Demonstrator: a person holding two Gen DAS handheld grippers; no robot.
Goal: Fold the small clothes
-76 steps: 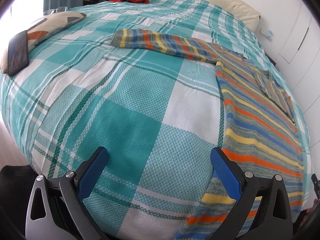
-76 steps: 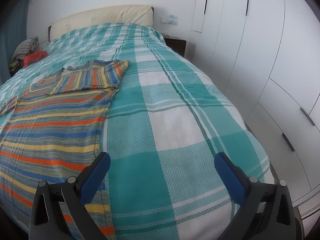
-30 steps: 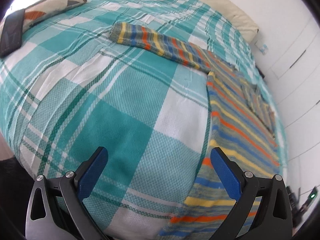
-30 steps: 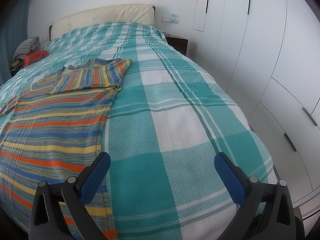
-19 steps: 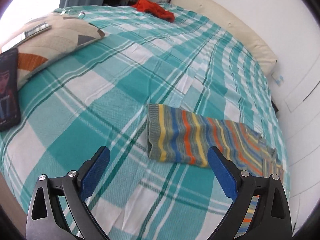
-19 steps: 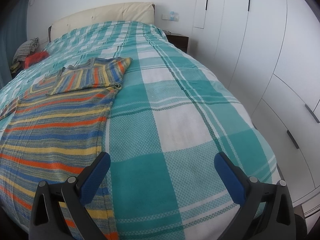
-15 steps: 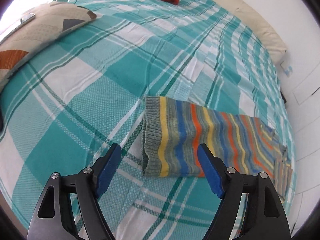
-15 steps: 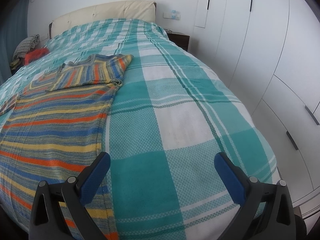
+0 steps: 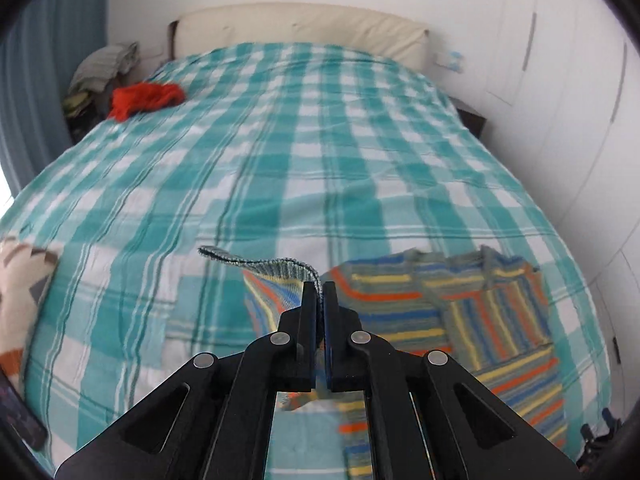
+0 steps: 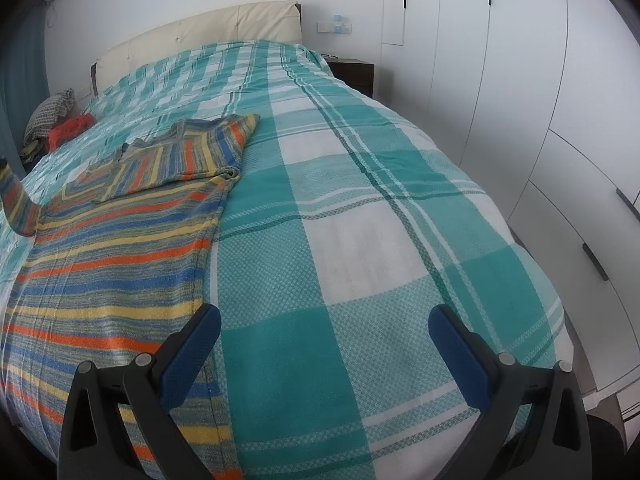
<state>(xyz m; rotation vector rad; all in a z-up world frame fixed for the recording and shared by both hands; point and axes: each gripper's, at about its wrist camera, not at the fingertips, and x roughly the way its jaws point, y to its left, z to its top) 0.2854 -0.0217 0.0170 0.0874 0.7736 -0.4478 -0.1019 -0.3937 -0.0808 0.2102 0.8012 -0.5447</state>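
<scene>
Pinching the sleeve cuff (image 9: pixel 280 268) tight, the left gripper (image 9: pixel 319 292) lifts it to fold over the striped sweater (image 10: pixel 120 248) lying flat on the bed (image 10: pixel 360 240), while the right gripper (image 10: pixel 324 332) waits wide apart, holding nothing.

I can read no text, label, brand, number or sign anywhere in what I see.
</scene>
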